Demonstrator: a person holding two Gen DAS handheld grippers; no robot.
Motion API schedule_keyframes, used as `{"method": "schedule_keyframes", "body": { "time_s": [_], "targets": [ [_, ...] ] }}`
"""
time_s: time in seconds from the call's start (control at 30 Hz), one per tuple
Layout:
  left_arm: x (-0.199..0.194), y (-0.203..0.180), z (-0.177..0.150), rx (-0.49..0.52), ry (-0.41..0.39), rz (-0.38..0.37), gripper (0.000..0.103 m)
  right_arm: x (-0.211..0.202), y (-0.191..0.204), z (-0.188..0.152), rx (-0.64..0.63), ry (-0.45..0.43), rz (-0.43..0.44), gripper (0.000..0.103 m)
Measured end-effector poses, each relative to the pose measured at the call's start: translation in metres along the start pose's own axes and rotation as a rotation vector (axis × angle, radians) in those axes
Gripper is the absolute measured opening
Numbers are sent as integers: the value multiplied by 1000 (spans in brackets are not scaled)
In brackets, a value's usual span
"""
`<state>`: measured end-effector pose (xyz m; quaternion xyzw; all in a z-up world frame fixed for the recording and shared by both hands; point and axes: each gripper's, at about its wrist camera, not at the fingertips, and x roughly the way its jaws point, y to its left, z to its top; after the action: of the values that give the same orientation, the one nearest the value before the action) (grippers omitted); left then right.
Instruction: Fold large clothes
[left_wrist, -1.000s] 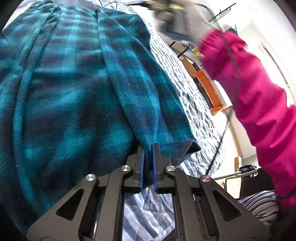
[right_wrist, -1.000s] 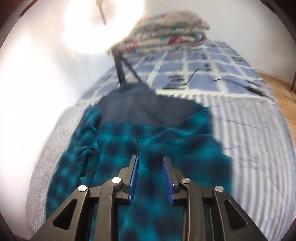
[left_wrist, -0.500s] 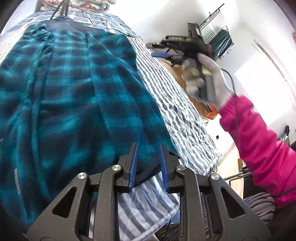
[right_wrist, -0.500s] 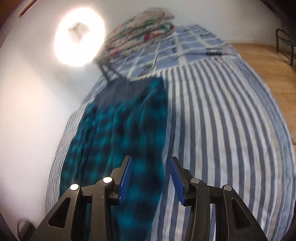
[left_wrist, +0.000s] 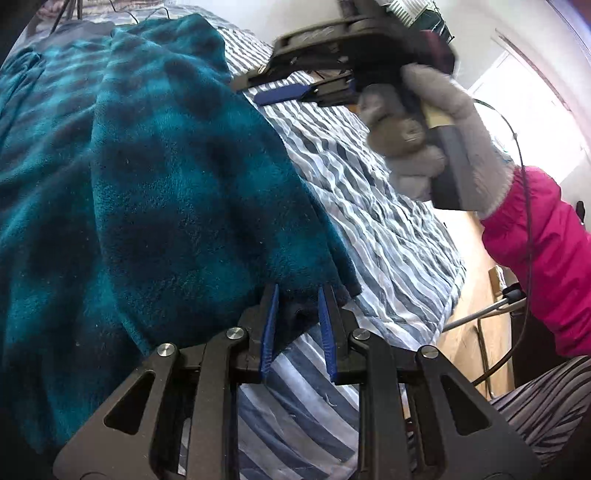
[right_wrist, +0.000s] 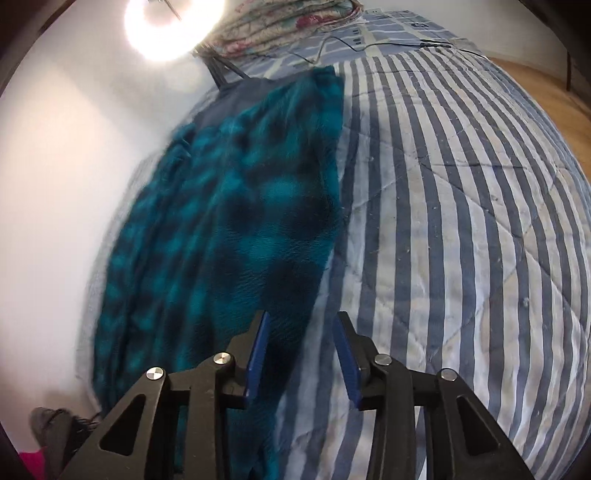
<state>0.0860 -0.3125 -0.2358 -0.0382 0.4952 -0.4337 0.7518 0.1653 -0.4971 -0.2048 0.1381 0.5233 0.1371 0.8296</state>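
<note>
A teal and black plaid fleece garment lies spread along the left side of a striped bed quilt. My left gripper is at its near corner. The jaws stand slightly apart, with the dark hem lying loosely between the blue pads. In the right wrist view, the garment runs away toward the wall. My right gripper hovers over its right edge, jaws closing. The cloth's edge and the striped quilt show between them, not pinched. A grey-gloved hand holds the right gripper above the quilt.
A pink sleeve reaches in from the right. At the head of the bed are a ring light on a stand, a folded floral quilt and cables. Wooden floor lies beyond the bed's right side.
The left jaws, shut on the hem a second ago, have parted. The right gripper has come down toward the garment's right edge; its jaws widened, then narrowed.
</note>
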Motion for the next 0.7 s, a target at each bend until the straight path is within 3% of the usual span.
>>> {"method": "schedule_keyframes", "body": {
  "time_s": [0.1, 0.17, 0.2, 0.3, 0.4, 0.5, 0.57, 0.7],
  "targets": [
    [-5, -4, 0, 2, 6, 21, 21, 13, -6, -2, 9, 15, -50, 15],
    [-12, -12, -1, 11, -7, 47, 21, 12, -10, -3, 12, -1, -43, 13],
    [-19, -19, -1, 19, -26, 69, 22, 8, -12, -4, 21, -11, -35, 14],
    [-29, -38, 1, 31, -74, 107, 47, -12, -24, -9, 59, -57, 26, 27],
    [-23, -56, 3, 73, -83, 137, 50, -35, -33, -16, 91, -108, 41, 34],
    [-6, -73, 8, 136, -45, 202, 61, -57, -42, -20, 119, -151, 78, 43],
    [8, -79, 8, 141, -17, 222, 61, -70, -45, -21, 116, -176, 84, 54],
    [30, -81, 9, 119, 40, 305, 61, -81, -47, -22, 109, -187, 92, 54]
  ]
}}
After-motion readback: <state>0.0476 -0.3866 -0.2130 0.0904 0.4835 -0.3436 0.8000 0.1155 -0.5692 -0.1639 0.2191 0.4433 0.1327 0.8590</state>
